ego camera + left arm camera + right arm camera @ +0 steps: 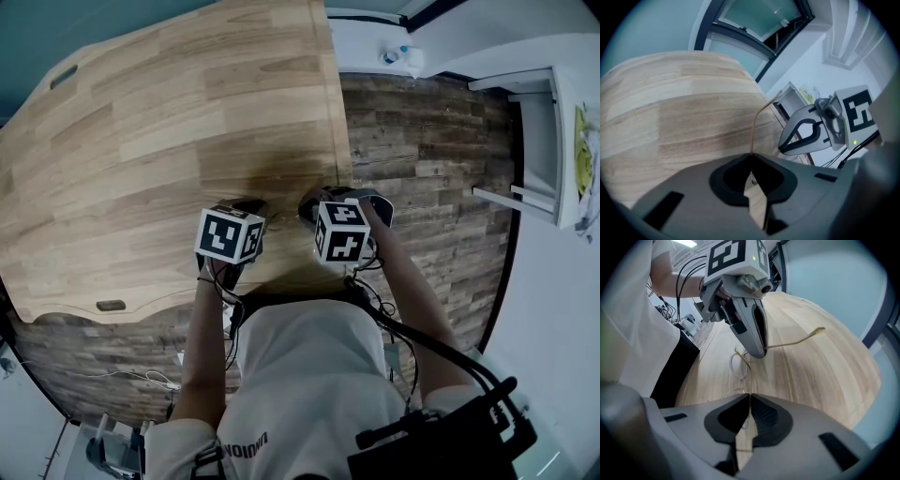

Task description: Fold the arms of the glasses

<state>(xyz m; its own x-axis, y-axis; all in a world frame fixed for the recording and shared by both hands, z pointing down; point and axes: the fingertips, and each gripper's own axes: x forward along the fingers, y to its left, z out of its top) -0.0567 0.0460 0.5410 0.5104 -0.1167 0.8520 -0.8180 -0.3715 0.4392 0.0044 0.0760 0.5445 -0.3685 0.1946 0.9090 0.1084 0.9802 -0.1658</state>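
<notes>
wooden table [141, 141], glasses [742, 361] near its front edge

The left hand-held gripper [751, 160] pinches a glasses arm [754, 126] above the table [670, 117].

The left hand-held gripper [751, 161] and right hand-held gripper [749, 401] stand close side by side, each blocking the other's inward path. Thin wire glasses [739, 365] span the narrow gap between their tips. Ahead of both, the wooden counter [169, 122] lies wide and bare. Just right of the right one, the counter's edge drops to the floor [422, 150]
</notes>
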